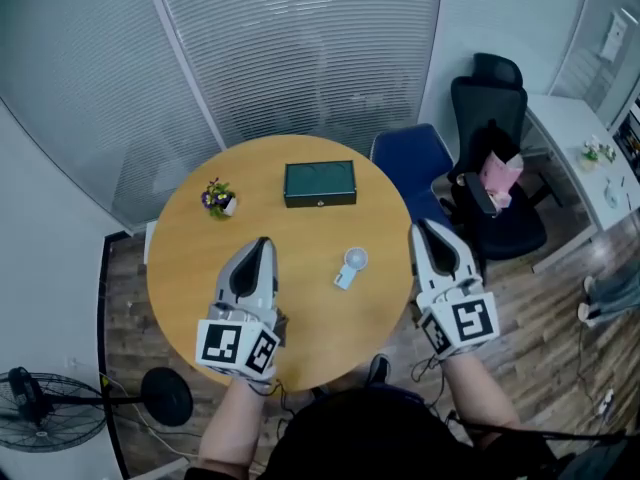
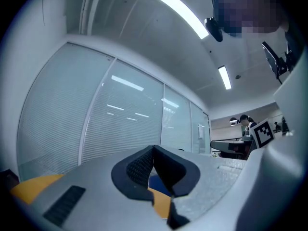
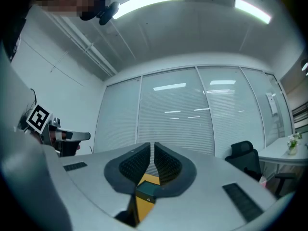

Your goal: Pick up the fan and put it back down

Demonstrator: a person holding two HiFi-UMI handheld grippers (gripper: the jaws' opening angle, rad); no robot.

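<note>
Head view shows the fan (image 1: 350, 265) lying flat on the round surface (image 1: 185, 258), toward its 3 o'clock side, with a green box (image 1: 320, 184) at the fan's 11 o'clock. Neither gripper holds it. The right gripper (image 1: 425, 231), at the fan's 3 o'clock, has empty jaws a narrow slit apart. The left gripper (image 1: 262, 244), at 9 o'clock, has jaws pressed together. A clean pickup likely needs the nearer right jaws spread wider, tipped down, then closed across the handle.

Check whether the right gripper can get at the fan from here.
Probably yes. The fan lies alone on the table, beside the right gripper, with nothing between them. The gripper's jaws stand nearly together, though, and would need to open first.
</note>
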